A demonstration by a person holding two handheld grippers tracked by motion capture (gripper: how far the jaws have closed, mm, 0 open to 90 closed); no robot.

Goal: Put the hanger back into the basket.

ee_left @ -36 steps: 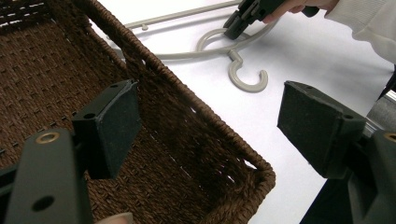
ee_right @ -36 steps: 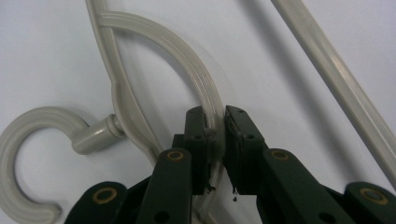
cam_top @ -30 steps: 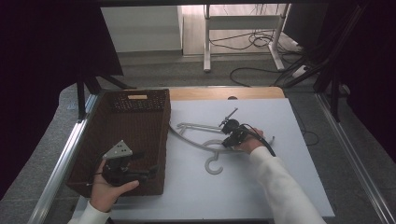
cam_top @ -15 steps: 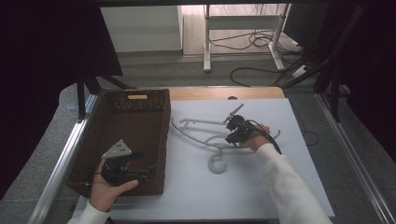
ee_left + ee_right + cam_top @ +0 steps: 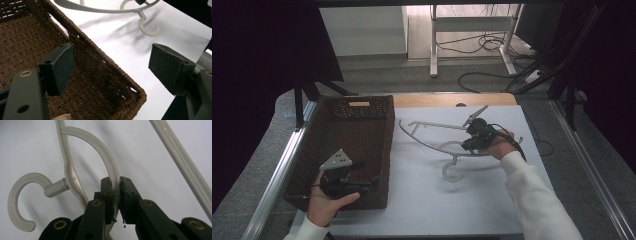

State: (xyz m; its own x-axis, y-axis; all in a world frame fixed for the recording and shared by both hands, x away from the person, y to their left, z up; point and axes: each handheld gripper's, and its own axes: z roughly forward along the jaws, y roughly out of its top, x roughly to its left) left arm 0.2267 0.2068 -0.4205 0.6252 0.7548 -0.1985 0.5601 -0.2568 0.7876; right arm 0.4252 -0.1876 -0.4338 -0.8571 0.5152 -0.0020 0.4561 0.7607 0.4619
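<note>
Brown wicker basket sits at left on the white table, just beside the pale plastic hanger. Hanger lies right of the basket, long axis left-right, hook pointing toward the near edge. Right gripper jaws pinch its curved inner loop. Left gripper hangs over the basket's near right corner, jaws wide, holding nothing.

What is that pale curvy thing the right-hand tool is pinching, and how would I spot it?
Start at the white table and look right of the brown woven basket. There lies a cream plastic clothes hanger, its hook curling toward the person. It is the one pale, thin item there, and the right gripper is shut on one of its curved bars.
</note>
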